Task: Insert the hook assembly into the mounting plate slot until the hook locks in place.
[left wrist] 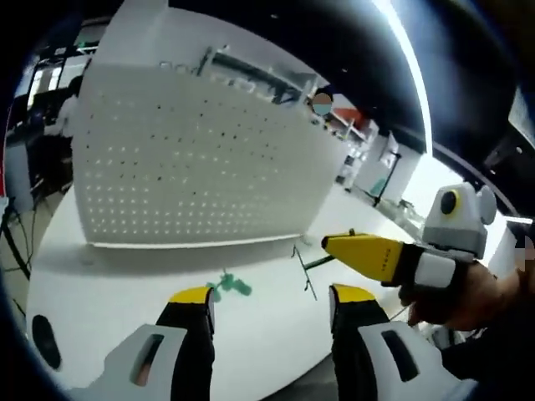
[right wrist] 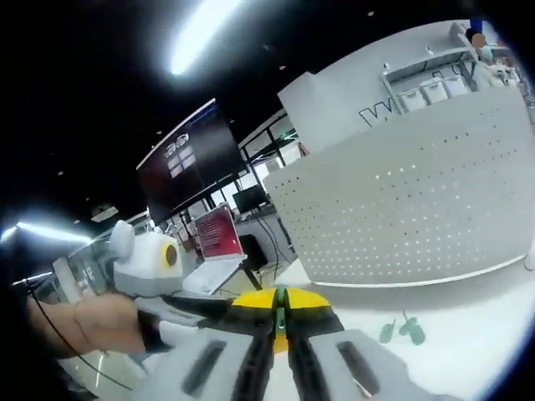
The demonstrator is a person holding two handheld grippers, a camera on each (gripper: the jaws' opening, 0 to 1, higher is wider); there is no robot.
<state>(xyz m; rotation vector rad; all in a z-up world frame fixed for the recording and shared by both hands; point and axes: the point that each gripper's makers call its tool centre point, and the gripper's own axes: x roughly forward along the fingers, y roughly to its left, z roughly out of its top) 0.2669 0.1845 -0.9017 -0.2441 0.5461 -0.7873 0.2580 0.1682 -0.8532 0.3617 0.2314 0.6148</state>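
My right tool point(left wrist: 334, 244): clamped on thin green wire hook point(left wrist: 311, 265), short of white perforated metal mounting plate point(left wrist: 192, 167). My left tool point(left wrist: 272, 299): wide, empty, over white worktop point(left wrist: 109, 292). Best: align tip squarely with 1 slot, press steadily.

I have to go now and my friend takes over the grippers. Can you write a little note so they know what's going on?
Right gripper: shut on the thin hook, held in the air just in front of the pegboard.
Left gripper: open, holding nothing, hovering over the white table.
White pegboard: standing upright on the table, nothing hung on it yet.
Green pieces: lying on the table near the board's foot.
Done: hook picked up.
Left: push the hook into the board until it locks.
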